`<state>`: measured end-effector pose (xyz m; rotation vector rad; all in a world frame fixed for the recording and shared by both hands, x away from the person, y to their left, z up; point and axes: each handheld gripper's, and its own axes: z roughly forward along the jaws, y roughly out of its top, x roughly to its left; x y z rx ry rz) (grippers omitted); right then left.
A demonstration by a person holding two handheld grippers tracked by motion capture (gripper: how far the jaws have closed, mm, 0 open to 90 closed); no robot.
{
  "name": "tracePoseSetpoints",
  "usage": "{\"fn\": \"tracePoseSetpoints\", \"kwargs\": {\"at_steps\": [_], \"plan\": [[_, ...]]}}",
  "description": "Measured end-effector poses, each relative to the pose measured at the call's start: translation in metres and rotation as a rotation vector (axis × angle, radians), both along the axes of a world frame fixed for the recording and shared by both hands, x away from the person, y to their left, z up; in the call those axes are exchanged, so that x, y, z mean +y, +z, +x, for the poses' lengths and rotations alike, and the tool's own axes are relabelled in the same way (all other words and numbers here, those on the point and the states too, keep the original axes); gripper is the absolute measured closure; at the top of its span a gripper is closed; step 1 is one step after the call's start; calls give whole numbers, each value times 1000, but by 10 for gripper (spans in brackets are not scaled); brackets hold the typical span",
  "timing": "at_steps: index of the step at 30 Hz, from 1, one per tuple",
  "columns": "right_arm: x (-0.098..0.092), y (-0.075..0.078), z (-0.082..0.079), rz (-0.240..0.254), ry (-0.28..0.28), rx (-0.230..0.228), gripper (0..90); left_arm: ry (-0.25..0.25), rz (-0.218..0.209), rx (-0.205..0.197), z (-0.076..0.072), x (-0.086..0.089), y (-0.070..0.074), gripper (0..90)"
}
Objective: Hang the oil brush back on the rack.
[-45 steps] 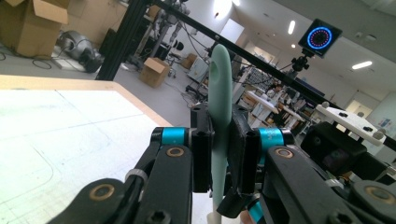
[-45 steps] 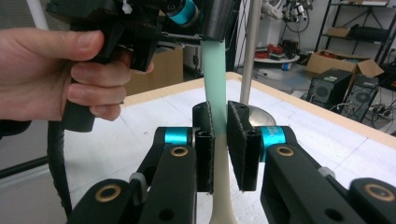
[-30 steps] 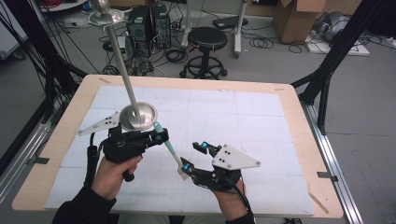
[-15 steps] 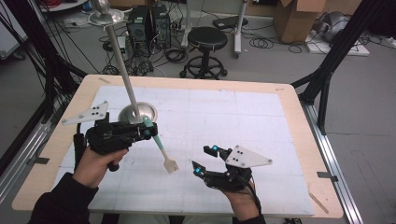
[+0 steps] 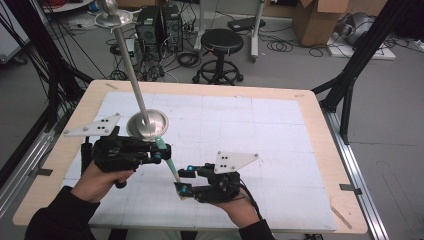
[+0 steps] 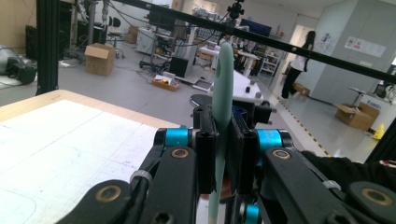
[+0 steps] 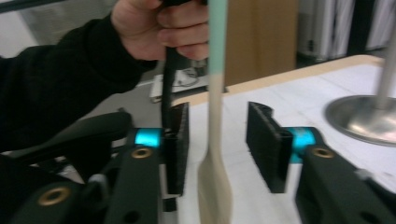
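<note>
So the left gripper [image 5: 159,153] is clamped tight on the mint-green handle of the spatula [image 5: 170,167], which slants down toward 5 o'clock across the table [image 5: 280,125], in front of the metal stand base [image 5: 147,123]. The right gripper [image 5: 186,181] sits at the wooden blade end; its jaws have just been closing, with the spatula's neck [image 7: 215,116] between the pads [image 7: 261,140] but not pinched yet. My worry: the neck sits nearer the left pad, so closing could shove it sideways and twist it in the left grip.
</note>
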<state>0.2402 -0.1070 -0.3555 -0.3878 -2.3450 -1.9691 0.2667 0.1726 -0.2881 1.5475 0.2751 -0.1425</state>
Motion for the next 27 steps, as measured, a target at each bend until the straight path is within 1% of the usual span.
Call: {"fn": "tracePoseSetpoints", "kwargs": {"at_steps": [2,4,6,7,8,9,10,11,12,13,14,15,16,17,18,19,20,21,23,24,27], "plan": [[2,-1,0,7,19,7,747,-3,-3,-2,0,0,0,825],[3,-2,1,29,28,12,829,-9,-9,-3,-1,0,0,825],[2,-3,1,37,30,20,834,-8,-8,-12,-1,0,0,825],[1,-3,1,38,28,15,837,-6,-10,-12,-2,-1,0,824],[1,-2,1,40,23,12,843,23,-3,-20,-3,-2,0,776],[1,-2,1,40,23,12,843,23,-3,-20,-3,-2,0,612],[1,-2,0,45,16,10,844,43,6,0,-3,-4,0,612],[1,-2,0,52,14,11,844,51,23,30,-3,-6,-1,507],[0,-1,0,63,6,9,844,50,31,32,-3,-7,-2,463],[-1,-1,0,69,4,11,844,51,35,26,-5,-10,-3,460],[-2,0,1,86,-4,17,844,46,35,31,-5,-12,-4,462],[-2,0,1,86,-4,17,844,46,34,32,-6,-13,-5,462],[-2,0,0,90,-7,20,844,45,26,33,-6,-15,-6,483],[-2,0,0,90,-7,20,844,40,18,34,-6,-16,-6,483],[-2,0,0,95,-6,19,844,41,6,34,-6,-17,-7,523],[-2,0,0,95,-6,19,844,38,-4,35,-6,-18,-8,523],[-2,0,0,100,-9,20,844,43,-16,37,-6,-19,-9,550],[-2,0,0,106,-10,27,843,45,-18,35,-5,-19,-9,568],[-3,0,1,120,-13,33,843,44,-37,35,-5,-19,-10,634],[-4,-1,1,129,-19,37,843,44,-54,38,-5,-20,-11,675],[-5,-1,2,127,-26,38,843,51,-64,35,-4,-20,-11,724]]}}
